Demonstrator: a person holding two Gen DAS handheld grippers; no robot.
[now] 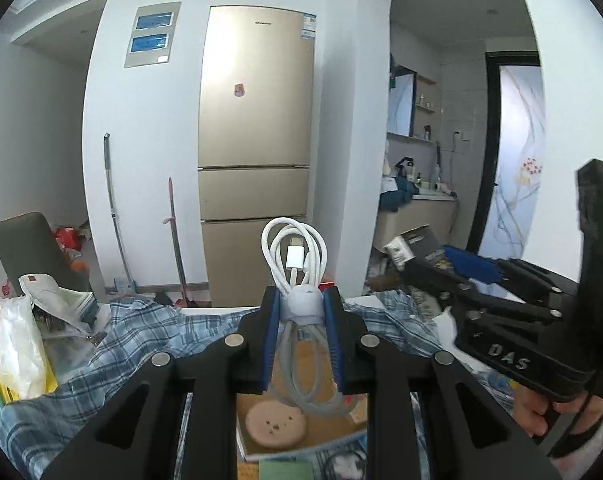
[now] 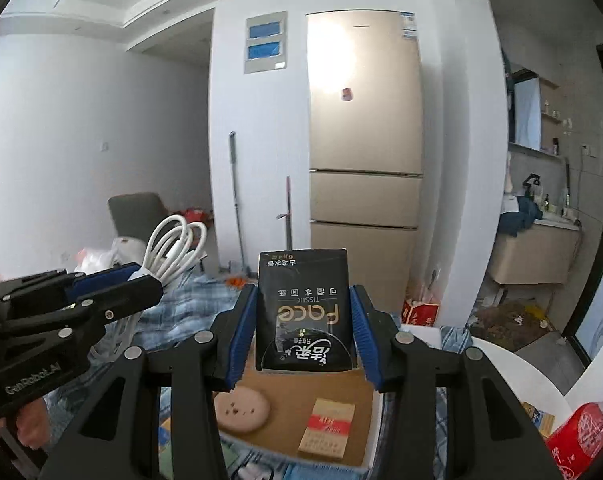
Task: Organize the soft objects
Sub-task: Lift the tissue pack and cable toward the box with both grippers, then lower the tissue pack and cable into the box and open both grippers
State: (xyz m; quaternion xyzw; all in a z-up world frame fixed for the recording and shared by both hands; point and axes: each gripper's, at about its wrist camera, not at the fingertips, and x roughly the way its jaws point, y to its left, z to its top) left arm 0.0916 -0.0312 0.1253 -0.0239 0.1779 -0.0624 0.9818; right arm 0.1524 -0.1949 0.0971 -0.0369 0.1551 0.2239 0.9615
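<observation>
Black left gripper (image 1: 300, 312) with blue pads clamped on a coiled white charging cable (image 1: 295, 258) at its band, loops rising above the jaws, right gripper (image 2: 304, 312) squeezing a black face-tissue pack (image 2: 304, 312) upright between its jaws, open cardboard box (image 2: 289, 408) below both.

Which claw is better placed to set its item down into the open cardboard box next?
Right, probably. The right claw holds the black tissue pack directly above the open cardboard box. The left claw grips the coiled white cable beside it, nearer the box's left edge.
</observation>
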